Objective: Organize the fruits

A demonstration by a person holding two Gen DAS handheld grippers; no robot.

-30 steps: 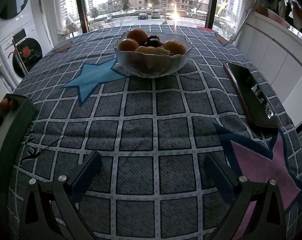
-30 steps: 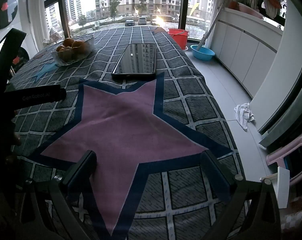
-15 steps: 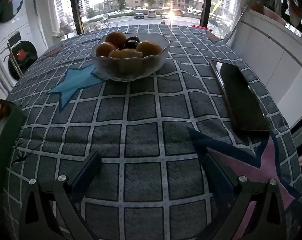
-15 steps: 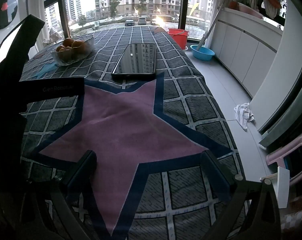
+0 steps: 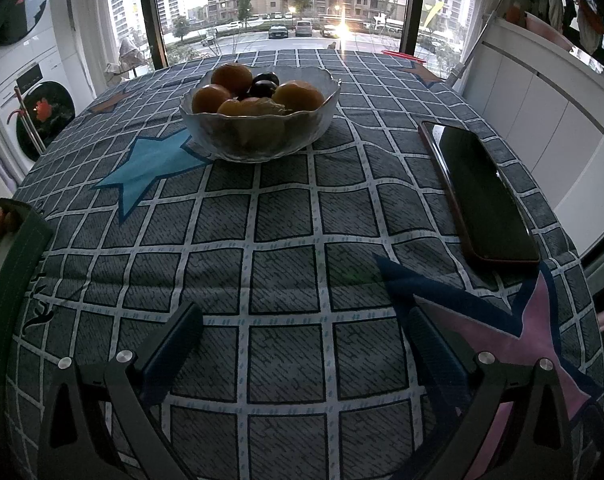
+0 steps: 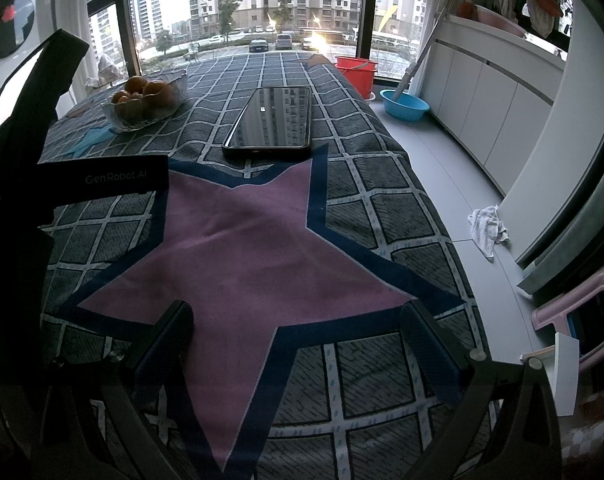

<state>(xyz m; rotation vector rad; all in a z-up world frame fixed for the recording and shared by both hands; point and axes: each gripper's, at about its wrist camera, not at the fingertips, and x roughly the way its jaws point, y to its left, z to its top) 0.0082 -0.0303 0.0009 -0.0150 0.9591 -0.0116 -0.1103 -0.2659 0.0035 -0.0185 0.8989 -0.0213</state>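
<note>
A clear glass bowl [image 5: 258, 142] stands on the far half of the table, holding several oranges [image 5: 298, 96] and two dark plums [image 5: 264, 85]. My left gripper [image 5: 302, 346] hovers open over the checked cloth, well short of the bowl, with nothing between its fingers. In the right wrist view the same bowl [image 6: 142, 118] sits far off to the left. My right gripper [image 6: 294, 344] is open and empty above the pink star [image 6: 242, 248]. The left gripper's dark body [image 6: 62, 184] fills that view's left side.
A black phone [image 5: 477, 192] lies flat to the right of the bowl. A green-edged box [image 5: 10, 280] sits at the table's left edge. Beyond the right edge are a red bucket [image 6: 355, 70], a blue basin [image 6: 403, 106], a white rag [image 6: 487, 228] and a pink stool [image 6: 573, 316].
My left gripper has swung to the right, so the bowl now sits left of centre in its view, and its body reaches further into the right wrist view. The right gripper has stayed still.
</note>
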